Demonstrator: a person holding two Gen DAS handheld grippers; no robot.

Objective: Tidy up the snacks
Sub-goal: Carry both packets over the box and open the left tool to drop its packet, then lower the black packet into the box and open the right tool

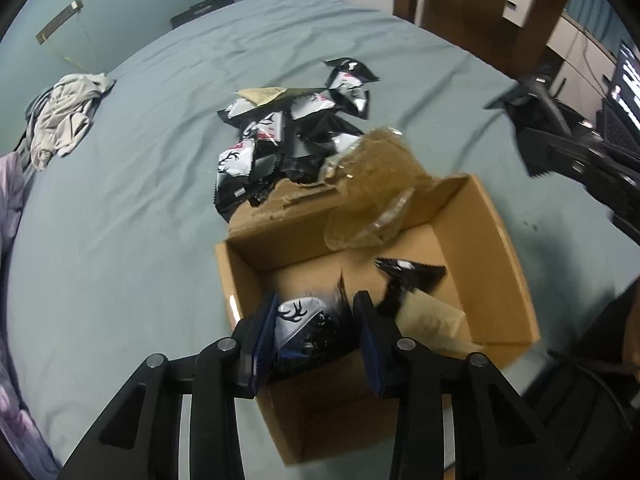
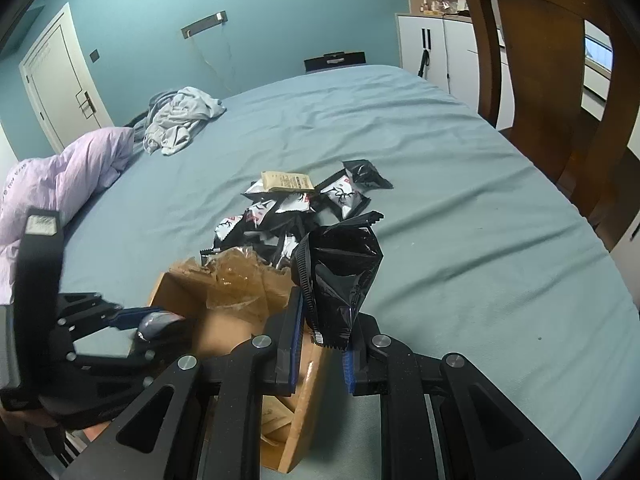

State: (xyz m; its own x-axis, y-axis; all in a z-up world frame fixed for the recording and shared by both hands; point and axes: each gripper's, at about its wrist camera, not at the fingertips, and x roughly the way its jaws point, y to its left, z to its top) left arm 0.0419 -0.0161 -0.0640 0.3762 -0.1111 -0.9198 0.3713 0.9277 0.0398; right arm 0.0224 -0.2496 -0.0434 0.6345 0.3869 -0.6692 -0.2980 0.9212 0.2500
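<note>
In the left wrist view, the left claw [image 1: 314,330] hangs over the near left corner of the open box [image 1: 504,240] on the bed [image 1: 132,200], its jaws part open and pinching a black-and-white packet [image 1: 304,324]. Another packet [image 1: 408,274] and a tan sachet [image 1: 432,320] lie inside the box. The pile [image 1: 296,132] of packets lies just beyond the box's far flap.

In the right wrist view, the right claw [image 2: 324,340] is nearly closed, gripping a crumpled black pack [image 2: 340,272] by its lower end, above the box's right wall. The left claw [image 2: 136,324] shows at left over the box [image 2: 304,420].
</note>
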